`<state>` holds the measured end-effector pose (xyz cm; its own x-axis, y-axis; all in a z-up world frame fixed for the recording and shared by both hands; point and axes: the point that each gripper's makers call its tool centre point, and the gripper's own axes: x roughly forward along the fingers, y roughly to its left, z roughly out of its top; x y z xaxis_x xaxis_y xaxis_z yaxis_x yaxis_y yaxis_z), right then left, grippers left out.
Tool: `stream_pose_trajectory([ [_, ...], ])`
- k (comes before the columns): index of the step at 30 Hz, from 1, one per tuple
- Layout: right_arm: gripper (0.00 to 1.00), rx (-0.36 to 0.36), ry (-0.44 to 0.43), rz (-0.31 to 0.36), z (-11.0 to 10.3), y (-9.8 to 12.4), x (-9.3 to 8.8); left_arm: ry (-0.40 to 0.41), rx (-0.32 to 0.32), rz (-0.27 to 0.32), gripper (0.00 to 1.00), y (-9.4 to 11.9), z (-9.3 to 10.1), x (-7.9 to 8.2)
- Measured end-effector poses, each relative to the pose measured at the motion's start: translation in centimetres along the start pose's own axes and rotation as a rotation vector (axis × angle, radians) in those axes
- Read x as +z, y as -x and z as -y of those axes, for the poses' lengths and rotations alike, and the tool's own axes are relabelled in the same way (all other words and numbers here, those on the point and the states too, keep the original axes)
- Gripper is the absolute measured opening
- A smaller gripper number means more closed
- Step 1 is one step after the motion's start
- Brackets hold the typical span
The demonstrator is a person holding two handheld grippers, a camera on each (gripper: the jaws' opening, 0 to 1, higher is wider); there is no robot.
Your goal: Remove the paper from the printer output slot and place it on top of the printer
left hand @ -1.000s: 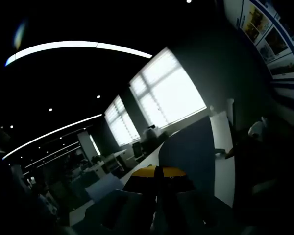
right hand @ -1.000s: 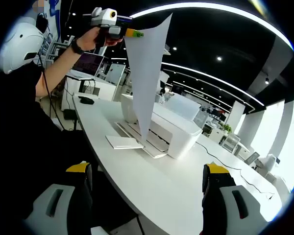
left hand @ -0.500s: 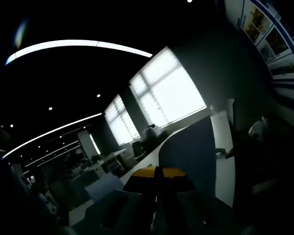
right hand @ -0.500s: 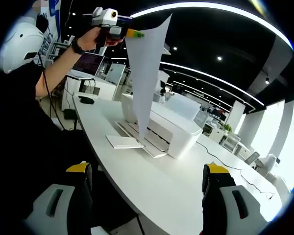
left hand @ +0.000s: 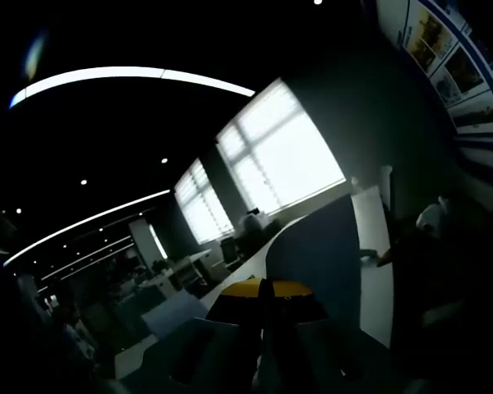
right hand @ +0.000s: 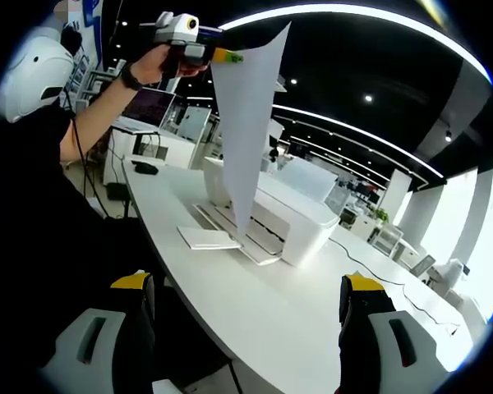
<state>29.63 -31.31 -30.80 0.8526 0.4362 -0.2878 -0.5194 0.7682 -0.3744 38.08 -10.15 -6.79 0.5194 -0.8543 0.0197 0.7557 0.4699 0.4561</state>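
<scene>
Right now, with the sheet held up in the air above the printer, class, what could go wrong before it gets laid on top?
1. The left gripper pinches the paper only at its top edge, so it may slip out.
2. The sheet hangs limp, its bottom corner near the printer; lowered as it is, it could buckle or crease.
3. The right gripper is open and far away, giving no support.

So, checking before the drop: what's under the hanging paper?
Under the paper, held up by the left gripper, sits the printer and its tray; the sheet hides part of the printer.
</scene>
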Motion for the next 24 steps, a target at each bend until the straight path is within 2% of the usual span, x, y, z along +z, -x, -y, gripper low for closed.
stream_pose_trajectory([
  [24, 0.88, 0.002, 0.002, 0.002, 0.01, 0.03, 0.11, -0.011, 0.006, -0.002, 0.06, -0.13, 0.03, 0.26],
])
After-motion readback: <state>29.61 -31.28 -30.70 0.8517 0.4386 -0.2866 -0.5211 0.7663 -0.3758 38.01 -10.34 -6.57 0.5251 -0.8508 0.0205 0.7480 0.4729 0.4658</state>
